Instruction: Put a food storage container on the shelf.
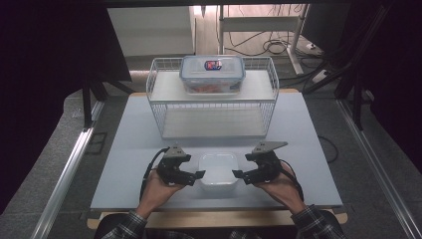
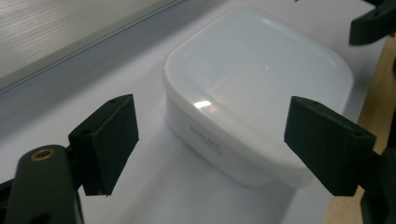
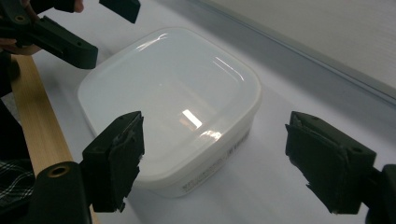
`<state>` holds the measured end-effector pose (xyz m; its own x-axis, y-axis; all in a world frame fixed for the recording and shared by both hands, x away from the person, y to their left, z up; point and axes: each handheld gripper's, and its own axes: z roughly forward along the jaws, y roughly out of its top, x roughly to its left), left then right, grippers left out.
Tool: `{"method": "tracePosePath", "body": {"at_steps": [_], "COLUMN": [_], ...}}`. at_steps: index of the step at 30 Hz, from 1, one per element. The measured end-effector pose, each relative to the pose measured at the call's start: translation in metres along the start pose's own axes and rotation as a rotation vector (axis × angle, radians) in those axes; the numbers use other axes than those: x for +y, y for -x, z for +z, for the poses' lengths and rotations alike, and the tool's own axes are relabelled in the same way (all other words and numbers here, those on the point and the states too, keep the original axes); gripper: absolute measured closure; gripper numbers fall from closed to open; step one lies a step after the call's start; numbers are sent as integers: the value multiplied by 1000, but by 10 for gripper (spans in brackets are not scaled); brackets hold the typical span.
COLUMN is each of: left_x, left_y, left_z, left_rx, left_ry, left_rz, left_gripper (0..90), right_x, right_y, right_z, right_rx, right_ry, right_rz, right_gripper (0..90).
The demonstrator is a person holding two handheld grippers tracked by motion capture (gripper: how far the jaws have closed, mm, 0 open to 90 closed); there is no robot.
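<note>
White lidded tub point(image 1: 218, 171) sits on table point(image 1: 124, 164), near front edge, lid on. Left gripper point(image 1: 194, 176) just left of tub, jaws wide apart, holding nothing. Right gripper point(image 1: 241, 175) just right of tub, jaws wide apart, empty too. Behind tub, wire rack point(image 1: 159, 94) carries clear clip-lid box point(image 1: 212, 73) on top shelf.

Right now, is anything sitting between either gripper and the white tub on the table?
Nothing visible. The white tub sits on bare table between the left gripper and the right gripper, both open and aimed at its sides. The wire rack with the lidded box stands farther back, out of the way.
</note>
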<state>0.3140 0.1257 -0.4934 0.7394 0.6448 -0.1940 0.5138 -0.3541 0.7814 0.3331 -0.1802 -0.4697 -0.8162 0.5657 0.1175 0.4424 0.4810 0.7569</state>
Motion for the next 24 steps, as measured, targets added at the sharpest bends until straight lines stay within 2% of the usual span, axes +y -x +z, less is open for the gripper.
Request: {"method": "tracePosePath", "body": {"at_steps": [5, 6, 11, 13, 15, 17, 19, 21, 23, 24], "left_x": [2, 1, -2, -5, -6, -8, -12, -14, -13, -12], "left_y": [-3, -3, -11, -11, -7, -5, -6, -5, -2, -2], "left_z": [13, 16, 23, 24, 24, 20, 15, 10, 3, 1], "left_rx": [-15, -29, -125, -200, -202, -200, -218, -216, -182, -178], "left_ry": [-27, -29, -32, -40, -49, -58, -55, -46, -34, -39], "left_rz": [-12, -18, -87, -108, -113, -110, -152, -168, -166, -169], "left_gripper": [141, 133, 98, 137, 136, 153, 209, 314, 423, 468], "right_x": [1, 1, -2, -2, -3, -5, -6, -6, -6, -5], "right_y": [4, 5, 7, 8, 7, 6, 5, 4, 4, 4], "right_z": [13, 15, 26, 26, 26, 26, 24, 19, 13, 11], "right_rx": [34, 41, 102, 126, 167, 178, 174, 159, 140, 132], "right_ry": [-36, -42, -76, -85, -101, -116, -116, -112, -103, -100], "right_rz": [21, 24, 85, 98, 119, 142, 149, 173, 189, 198], "right_gripper": [178, 168, 140, 179, 196, 202, 236, 320, 433, 474]}}
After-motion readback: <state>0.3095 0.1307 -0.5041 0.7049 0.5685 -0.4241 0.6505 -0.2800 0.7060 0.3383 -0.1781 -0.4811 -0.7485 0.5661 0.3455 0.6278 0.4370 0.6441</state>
